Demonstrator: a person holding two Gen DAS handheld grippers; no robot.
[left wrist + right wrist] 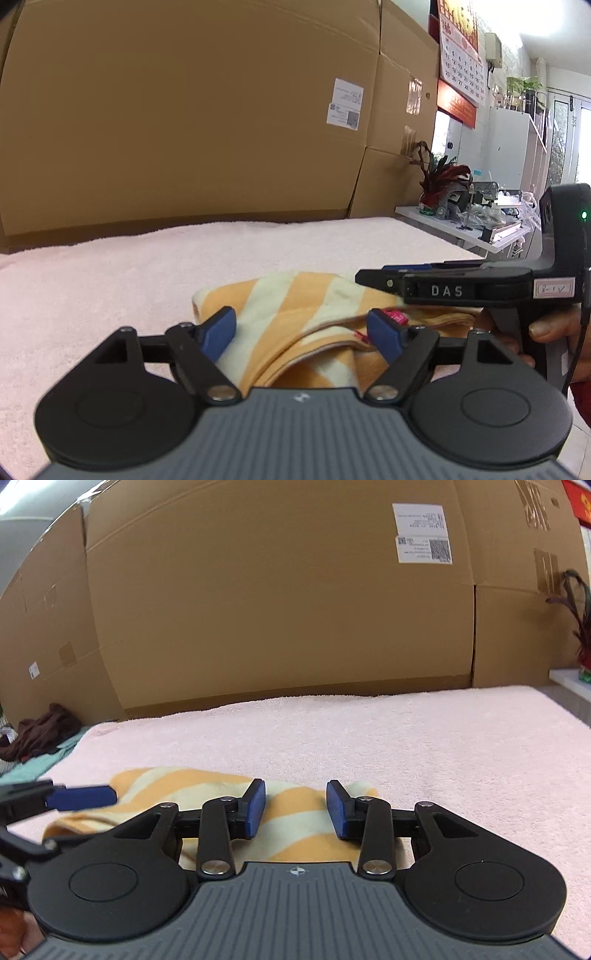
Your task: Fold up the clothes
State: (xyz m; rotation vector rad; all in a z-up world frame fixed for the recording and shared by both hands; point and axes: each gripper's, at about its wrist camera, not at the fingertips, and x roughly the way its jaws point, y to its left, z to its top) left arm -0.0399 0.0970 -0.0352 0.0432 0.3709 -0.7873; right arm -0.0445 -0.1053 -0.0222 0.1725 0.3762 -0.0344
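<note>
An orange-and-cream striped garment [295, 314] lies folded in layers on the pink towel-covered table [110, 280], with a small red label [395, 316] at its right side. My left gripper [303, 326] is open, its blue pads wide apart on either side of the folded edge and clear of it. My right gripper [295, 806] is open too, low over the same striped garment [295, 823], with cloth showing in the gap between its pads. In the left wrist view, the right gripper [373, 277] reaches in from the right above the garment, held by a hand [554, 328]. One blue finger of the left gripper [81, 797] shows at the left.
Tall cardboard boxes [184, 110] stand right behind the table. A white shelf [461, 225] with a red-leaved plant [439, 177] and clutter is at the far right. A pile of dark clothes [40, 731] lies beyond the table's left end.
</note>
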